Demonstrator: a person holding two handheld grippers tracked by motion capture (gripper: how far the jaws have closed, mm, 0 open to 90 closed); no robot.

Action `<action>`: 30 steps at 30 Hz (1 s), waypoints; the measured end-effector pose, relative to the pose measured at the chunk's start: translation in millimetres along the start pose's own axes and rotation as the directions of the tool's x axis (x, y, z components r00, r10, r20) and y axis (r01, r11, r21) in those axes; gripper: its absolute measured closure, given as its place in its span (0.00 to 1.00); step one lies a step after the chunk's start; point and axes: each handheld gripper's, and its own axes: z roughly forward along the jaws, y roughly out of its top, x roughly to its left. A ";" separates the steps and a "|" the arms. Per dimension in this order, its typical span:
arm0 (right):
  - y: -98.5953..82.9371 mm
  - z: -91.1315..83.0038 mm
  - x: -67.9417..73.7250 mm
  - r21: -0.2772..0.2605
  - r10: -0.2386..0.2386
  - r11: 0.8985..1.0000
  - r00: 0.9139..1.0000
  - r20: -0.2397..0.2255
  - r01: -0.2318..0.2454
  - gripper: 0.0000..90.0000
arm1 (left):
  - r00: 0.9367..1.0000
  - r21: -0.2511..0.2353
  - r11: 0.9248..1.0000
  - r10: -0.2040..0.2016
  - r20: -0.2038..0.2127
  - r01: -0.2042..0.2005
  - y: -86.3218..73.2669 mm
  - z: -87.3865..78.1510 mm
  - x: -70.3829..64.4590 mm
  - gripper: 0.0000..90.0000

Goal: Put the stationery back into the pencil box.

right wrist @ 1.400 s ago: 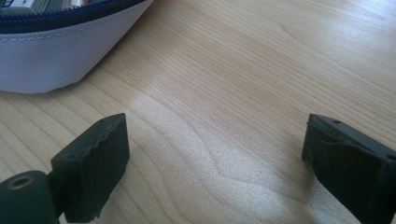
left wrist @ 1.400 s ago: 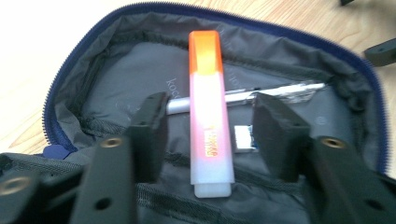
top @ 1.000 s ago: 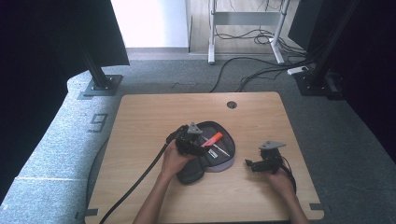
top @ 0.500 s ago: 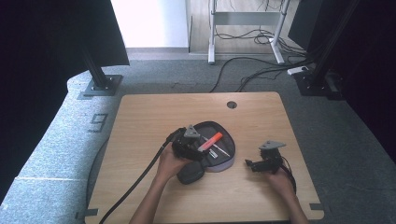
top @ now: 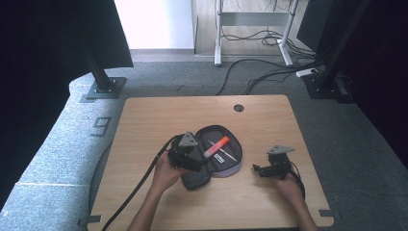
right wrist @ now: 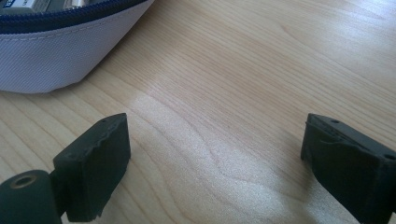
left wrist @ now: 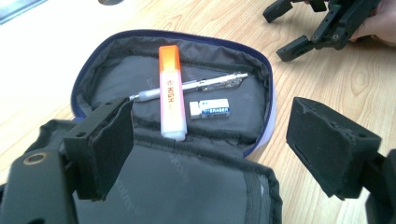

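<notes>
Orange highlighter [left wrist: 171,95] may slip if the spread left tongs [left wrist: 229,144] pinch its end; right tongs [right wrist: 224,172] spread too.

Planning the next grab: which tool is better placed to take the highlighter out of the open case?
Left. The left tool is open above the case, facing the highlighter; the right tool sits on bare table beside it.

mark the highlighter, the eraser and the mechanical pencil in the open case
highlighter [left wrist: 171,88], left gripper view: middle of its barrel, by the print.
eraser [left wrist: 209,108], left gripper view: centre of its printed sleeve.
mechanical pencil [left wrist: 219,81], left gripper view: metal barrel, right of the highlighter.
</notes>
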 end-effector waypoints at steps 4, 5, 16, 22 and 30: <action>0.0 -0.1 0.1 0.000 0.000 1.000 1.000 0.000 0.000 0.09 | 1.000 -0.005 1.000 0.003 -0.009 -0.003 -5.3 -10.5 -1.5 0.16; 0.0 -0.1 0.1 0.000 0.000 1.000 1.000 0.000 0.000 0.09 | 1.000 -0.008 1.000 0.002 -0.008 -0.002 -6.5 -12.5 -1.6 0.16; 0.1 -0.2 0.4 0.000 0.001 1.000 1.000 0.002 -0.001 0.09 | 0.999 -0.035 0.999 -0.026 -0.025 0.025 -36.7 -41.6 -1.1 0.14; 0.0 -0.4 0.5 0.000 0.001 1.000 1.000 0.002 -0.001 0.09 | 0.996 -0.042 0.996 -0.076 -0.035 0.075 -71.4 -51.1 4.4 0.10; -0.2 -0.4 0.7 0.000 0.001 1.000 1.000 0.003 -0.001 0.09 | 0.985 -0.026 0.987 -0.158 -0.069 0.156 -133.5 -53.6 17.7 0.04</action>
